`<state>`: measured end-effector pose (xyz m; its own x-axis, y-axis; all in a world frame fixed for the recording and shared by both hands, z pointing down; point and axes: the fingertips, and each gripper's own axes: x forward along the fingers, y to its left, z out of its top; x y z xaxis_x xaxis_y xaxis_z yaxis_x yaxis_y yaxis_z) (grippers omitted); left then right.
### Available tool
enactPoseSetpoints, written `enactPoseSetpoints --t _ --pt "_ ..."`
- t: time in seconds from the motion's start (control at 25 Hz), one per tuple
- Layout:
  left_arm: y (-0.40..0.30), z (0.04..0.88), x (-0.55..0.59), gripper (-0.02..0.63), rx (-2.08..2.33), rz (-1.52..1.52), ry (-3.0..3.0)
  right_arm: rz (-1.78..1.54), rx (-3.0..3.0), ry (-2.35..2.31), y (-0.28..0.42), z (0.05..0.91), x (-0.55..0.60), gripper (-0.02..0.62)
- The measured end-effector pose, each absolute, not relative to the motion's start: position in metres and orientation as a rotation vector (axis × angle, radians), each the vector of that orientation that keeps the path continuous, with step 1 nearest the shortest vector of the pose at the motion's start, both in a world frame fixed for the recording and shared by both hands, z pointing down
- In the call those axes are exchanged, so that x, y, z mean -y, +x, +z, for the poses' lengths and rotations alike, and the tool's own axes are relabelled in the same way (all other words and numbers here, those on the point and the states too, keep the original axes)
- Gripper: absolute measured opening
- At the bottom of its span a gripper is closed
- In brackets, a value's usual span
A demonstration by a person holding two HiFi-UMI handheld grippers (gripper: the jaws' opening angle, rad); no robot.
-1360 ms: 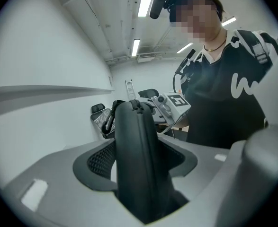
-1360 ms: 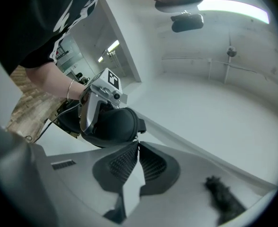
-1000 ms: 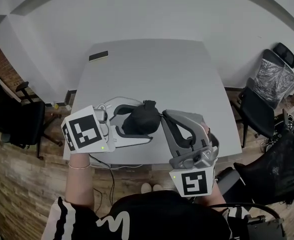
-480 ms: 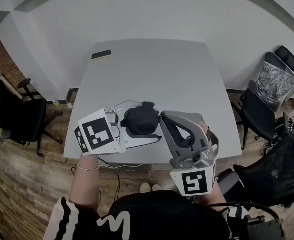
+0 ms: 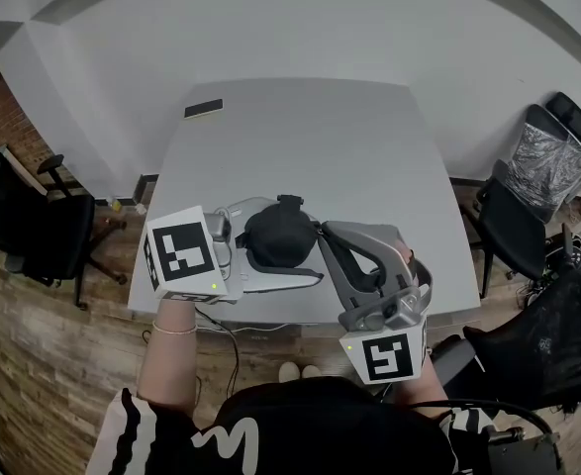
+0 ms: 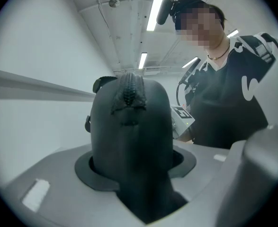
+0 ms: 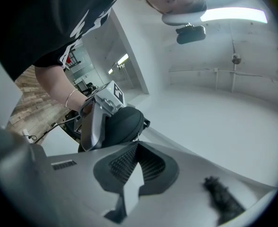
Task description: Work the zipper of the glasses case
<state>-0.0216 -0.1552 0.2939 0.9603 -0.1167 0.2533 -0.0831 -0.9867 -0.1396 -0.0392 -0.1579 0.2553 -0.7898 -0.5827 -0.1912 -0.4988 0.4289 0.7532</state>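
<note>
So that it will not slip when the zipper (image 6: 129,91) is pulled, my left fingers (image 5: 280,282), just now closing, squeeze the black glasses case (image 5: 278,234) over the tabletop's (image 5: 310,137) near edge, while my right fingers (image 7: 63,193) wait beside it, pressed together and empty.

- glasses case (image 6: 129,117), between left gripper (image 6: 139,164) jaws: black matt cloth-like shell, woven zipper tape (image 6: 129,91)
- both gripper bodies: grey matt plastic, smooth
- right gripper (image 7: 136,145) pads (image 7: 122,164): black, ribbed
- table (image 5: 300,137) beyond the grippers: grey, smooth, matt
- floor (image 5: 43,364) below: wood planks
</note>
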Motion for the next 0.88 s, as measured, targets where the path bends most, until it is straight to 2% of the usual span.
enactPoseSetpoints --t 0.56,0.88 --pt "-0.018 0.256 0.154 0.261 -0.135 -0.112 -3.039 -1.245 2.606 1.0 -0.039 0.261 0.158 0.003" --pt "-0.016 0.229 0.174 0.261 -0.189 0.003 -3.031 -1.057 2.716 1.026 -0.038 0.274 0.179 0.003"
